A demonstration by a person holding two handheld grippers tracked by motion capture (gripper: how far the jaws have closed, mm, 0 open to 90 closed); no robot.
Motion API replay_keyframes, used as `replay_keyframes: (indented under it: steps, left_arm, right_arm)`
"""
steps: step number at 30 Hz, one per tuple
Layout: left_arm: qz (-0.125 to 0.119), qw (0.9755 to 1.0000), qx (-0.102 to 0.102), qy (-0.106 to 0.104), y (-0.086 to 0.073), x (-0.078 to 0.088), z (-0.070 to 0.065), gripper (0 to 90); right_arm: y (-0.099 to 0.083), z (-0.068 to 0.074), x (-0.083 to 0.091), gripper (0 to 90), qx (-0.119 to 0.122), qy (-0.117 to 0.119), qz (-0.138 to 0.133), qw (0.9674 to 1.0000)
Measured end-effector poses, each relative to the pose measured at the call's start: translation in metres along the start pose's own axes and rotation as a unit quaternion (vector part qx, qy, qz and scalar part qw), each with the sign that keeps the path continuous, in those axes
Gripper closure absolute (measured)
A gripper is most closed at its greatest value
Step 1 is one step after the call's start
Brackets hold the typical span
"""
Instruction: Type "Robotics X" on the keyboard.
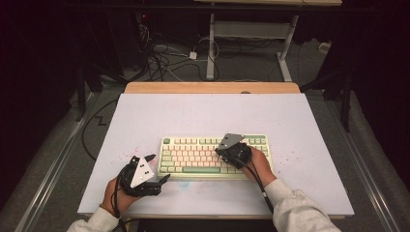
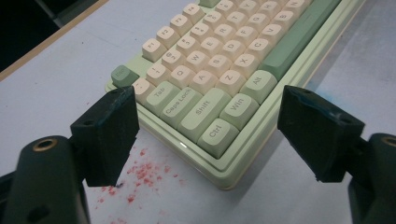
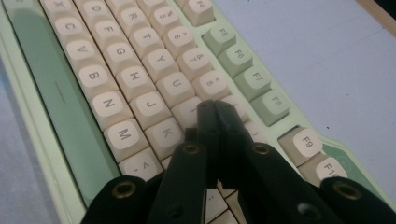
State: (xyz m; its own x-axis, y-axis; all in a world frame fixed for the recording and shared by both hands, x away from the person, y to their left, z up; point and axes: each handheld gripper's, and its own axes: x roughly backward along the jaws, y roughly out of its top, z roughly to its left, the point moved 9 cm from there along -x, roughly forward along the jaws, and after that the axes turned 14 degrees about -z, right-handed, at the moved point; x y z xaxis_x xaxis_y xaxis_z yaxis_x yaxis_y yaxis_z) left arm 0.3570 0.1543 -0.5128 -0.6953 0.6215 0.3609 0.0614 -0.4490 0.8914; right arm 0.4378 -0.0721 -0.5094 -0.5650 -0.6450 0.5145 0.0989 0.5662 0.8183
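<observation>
Table [image 1: 145, 116] w/ pale lilac-white top, bare wood strip [image 1: 212, 87] along far edge. Red speckle stains [image 2: 140, 175] on top nr front-left, just beside keyboard's [image 1: 193, 157] near-left corner; fainter red specks [image 1: 290, 157] twd right edge. Faint bluish smudge [image 1: 184, 184] nr front edge, in front of keyboard. Grey floor [image 1: 241, 67] beyond far edge, w/ tangle of black cables [image 1: 159, 60] and a small white box [image 1: 193, 55], poss. a plug. White legs of a 2nd table [image 1: 211, 48] behind.
</observation>
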Motion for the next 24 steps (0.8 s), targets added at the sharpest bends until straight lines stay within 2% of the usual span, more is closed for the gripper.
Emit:
replay_keyframes:
  steps: [10, 17, 19, 24]
  left_arm:
    - [0.005, 1.0000, -0.006, -0.001, -0.001, -0.001, -0.001, 20.2]
    - [0.005, 1.0000, -0.008, 0.000, -0.001, 0.000, -0.001, 20.2]
    - [0.004, 0.9999, -0.010, 0.001, 0.000, 0.000, -0.001, 20.2]
    - [0.004, 1.0000, -0.009, 0.000, 0.000, 0.001, 0.000, 20.2]
  right_arm:
    - [0.013, -0.001, 0.021, 89.7, -0.022, -0.006, -0.059, 0.9980]
    - [0.017, -0.003, 0.034, 80.3, -0.025, -0.013, -0.082, 0.9962]
    - [0.018, -0.003, 0.036, 80.2, -0.025, -0.015, -0.087, 0.9958]
    - [0.022, 0.001, 0.041, 67.8, -0.016, -0.015, -0.097, 0.9950]
